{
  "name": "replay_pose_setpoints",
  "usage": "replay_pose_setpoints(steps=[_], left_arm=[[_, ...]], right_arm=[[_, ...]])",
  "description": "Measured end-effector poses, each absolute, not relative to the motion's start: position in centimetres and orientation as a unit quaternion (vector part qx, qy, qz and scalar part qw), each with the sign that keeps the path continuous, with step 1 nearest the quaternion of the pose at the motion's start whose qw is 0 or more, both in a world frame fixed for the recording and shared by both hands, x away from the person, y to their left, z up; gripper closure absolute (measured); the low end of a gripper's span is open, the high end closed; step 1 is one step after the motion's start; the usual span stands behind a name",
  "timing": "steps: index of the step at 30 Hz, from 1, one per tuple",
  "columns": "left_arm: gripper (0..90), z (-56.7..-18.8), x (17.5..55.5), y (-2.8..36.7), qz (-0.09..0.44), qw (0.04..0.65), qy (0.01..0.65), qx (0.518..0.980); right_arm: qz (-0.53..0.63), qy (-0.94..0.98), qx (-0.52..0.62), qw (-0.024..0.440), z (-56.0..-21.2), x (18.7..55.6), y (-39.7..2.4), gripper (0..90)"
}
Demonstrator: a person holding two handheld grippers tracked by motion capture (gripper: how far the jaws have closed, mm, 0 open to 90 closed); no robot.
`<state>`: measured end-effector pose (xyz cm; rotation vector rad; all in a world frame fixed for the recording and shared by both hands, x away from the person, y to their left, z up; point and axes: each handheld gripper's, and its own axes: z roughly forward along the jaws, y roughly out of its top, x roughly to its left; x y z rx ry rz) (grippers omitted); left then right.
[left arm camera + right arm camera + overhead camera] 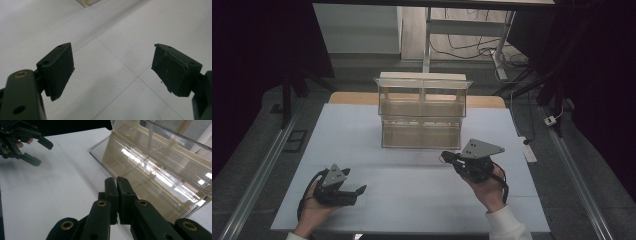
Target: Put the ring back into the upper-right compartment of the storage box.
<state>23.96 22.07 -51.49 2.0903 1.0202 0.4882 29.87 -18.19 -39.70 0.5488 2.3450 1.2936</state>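
Clear two-tier bin (422,112) at far centre of white table (377,200), compartments apparently empty. Right gripper (449,158) just beside bin's lower front wall, jaws pressed together, nothing between them. Left gripper (358,192) well apart at near left, jaws spread wide, nothing held. Risk, as judged: closed jaws could knock or scrape the light transparent wall and shove the bin back; glare hides edges. No readable labels, brands or writing.
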Motion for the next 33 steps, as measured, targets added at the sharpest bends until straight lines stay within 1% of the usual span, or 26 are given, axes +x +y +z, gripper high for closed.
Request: replay_pose_setpoints(steps=[18, 25, 33], left_arm=[[17.6, -51.4, 23.9, 22.2, 0.187, 0.378, 0.404, 0.812], [17.6, -51.4, 24.0, 22.3, 0.186, 0.379, 0.405, 0.811], [17.6, -51.4, 24.0, 22.3, 0.186, 0.379, 0.405, 0.811]], right_arm=[[0.477, 0.826, 0.2, 0.223, -38.1, 30.1, -19.1, 87.3], [0.471, 0.83, 0.199, 0.224, -37.9, 31.0, -18.5, 87.3], [0.477, 0.825, 0.199, 0.228, -36.8, 31.7, -18.1, 87.3]])
